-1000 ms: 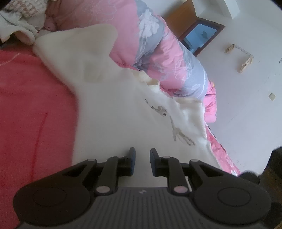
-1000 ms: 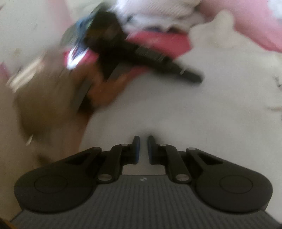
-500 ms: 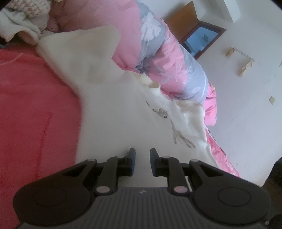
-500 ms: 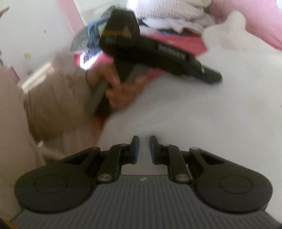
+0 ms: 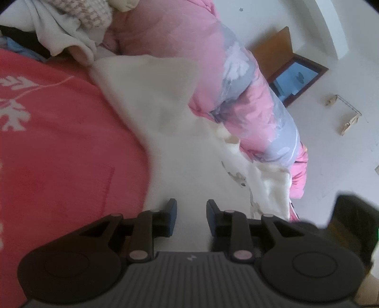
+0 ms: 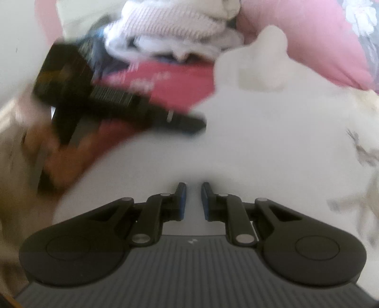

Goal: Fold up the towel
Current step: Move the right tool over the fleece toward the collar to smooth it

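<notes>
A cream-white towel [image 5: 189, 154] with a small printed figure lies spread over a red blanket [image 5: 59, 154] on a bed. My left gripper [image 5: 191, 203] hovers low over the towel's near part, close to its left edge. Its jaws are opening and nothing is pinched between them. In the right wrist view the towel [image 6: 260, 142] fills the middle and right. My right gripper [image 6: 193, 186] sits just over it with a narrow gap and no fold of cloth between the pads. The left gripper [image 6: 194, 124], blurred, lies against the towel's left edge, held by a hand [image 6: 61, 151].
A rolled pink and grey quilt [image 5: 248, 90] runs along the towel's far side. A pile of knitted and white clothes [image 5: 78, 21] lies at the far end of the bed. White walls and a brown-framed opening [image 5: 296, 80] stand beyond.
The left gripper's jaws have widened and its view has rolled a little, showing more of the clothes pile. The right gripper's view has shifted over the towel, its jaws slightly wider.
</notes>
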Action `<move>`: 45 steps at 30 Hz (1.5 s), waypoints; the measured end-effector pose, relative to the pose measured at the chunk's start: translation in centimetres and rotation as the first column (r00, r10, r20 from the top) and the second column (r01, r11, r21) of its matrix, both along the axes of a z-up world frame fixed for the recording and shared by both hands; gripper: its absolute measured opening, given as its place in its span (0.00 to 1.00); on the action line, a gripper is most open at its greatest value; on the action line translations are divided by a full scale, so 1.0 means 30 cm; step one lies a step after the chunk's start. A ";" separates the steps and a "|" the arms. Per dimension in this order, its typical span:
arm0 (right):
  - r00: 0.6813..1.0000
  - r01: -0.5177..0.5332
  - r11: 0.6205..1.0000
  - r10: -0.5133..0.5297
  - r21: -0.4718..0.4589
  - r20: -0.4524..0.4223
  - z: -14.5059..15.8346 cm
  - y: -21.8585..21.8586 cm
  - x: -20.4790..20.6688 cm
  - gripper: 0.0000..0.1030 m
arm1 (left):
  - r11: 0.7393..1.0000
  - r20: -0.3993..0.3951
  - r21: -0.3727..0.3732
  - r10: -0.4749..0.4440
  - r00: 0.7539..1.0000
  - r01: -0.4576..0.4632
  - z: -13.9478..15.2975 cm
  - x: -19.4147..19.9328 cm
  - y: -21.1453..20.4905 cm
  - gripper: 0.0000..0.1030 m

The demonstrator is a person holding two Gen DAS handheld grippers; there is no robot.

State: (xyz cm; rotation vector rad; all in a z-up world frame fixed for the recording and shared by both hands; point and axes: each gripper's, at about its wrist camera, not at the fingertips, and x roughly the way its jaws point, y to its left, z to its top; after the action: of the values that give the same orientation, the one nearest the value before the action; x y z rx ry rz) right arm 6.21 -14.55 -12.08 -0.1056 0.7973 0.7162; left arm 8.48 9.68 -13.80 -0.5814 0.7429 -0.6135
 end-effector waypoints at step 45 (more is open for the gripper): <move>0.837 0.546 0.835 -0.545 0.066 -0.046 -0.057 -0.335 0.672 0.23 | 0.971 0.101 0.240 -0.026 0.995 0.000 0.038 0.280 -0.165 0.30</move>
State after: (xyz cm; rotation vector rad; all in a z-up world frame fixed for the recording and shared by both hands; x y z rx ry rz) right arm 26.38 -24.60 -13.78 0.2000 0.7729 0.2003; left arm 16.89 4.73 -12.66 -0.3190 0.7113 -0.5518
